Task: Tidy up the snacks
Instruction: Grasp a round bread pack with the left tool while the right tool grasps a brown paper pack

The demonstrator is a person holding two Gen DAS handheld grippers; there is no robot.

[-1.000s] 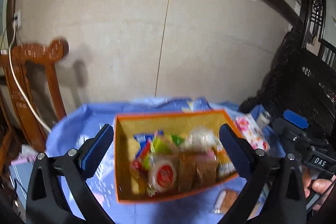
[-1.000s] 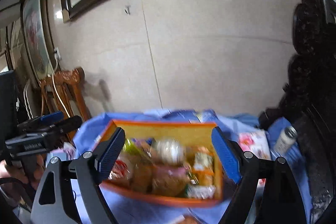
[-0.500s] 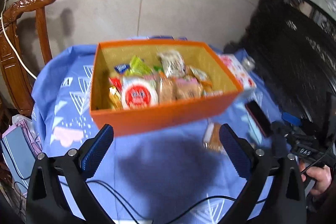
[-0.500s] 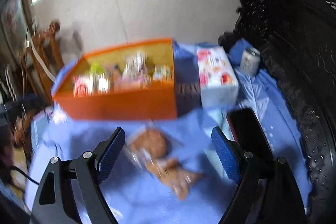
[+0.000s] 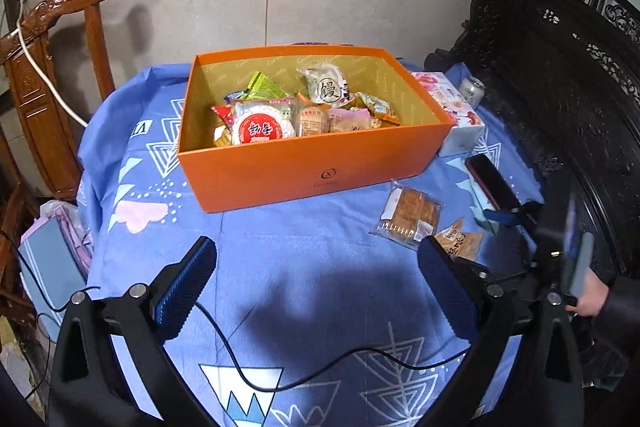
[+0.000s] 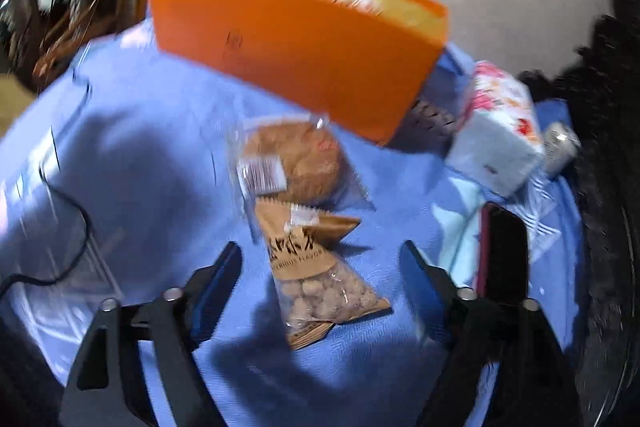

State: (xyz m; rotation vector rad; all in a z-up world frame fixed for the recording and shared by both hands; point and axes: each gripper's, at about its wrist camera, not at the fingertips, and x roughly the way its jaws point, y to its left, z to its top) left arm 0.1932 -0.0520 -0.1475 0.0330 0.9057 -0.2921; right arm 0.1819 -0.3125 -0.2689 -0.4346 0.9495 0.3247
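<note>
Two snack packets lie beyond the left gripper [image 5: 316, 287], whose jaws gape empty over bare blue cloth [image 5: 300, 247] before the orange box [image 5: 316, 171], while the right gripper [image 6: 320, 279], jaws just narrowing yet untouching, straddles the peanut packet [image 6: 320, 279] below the cookie packet [image 6: 292, 163].

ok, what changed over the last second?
Both tongs dipped from the wall toward the blue tablecloth. The right tongs have been closing, now straddling the brown peanut packet, not gripping. Left tongs remain open, empty; orange cardboard box unmoved.
</note>
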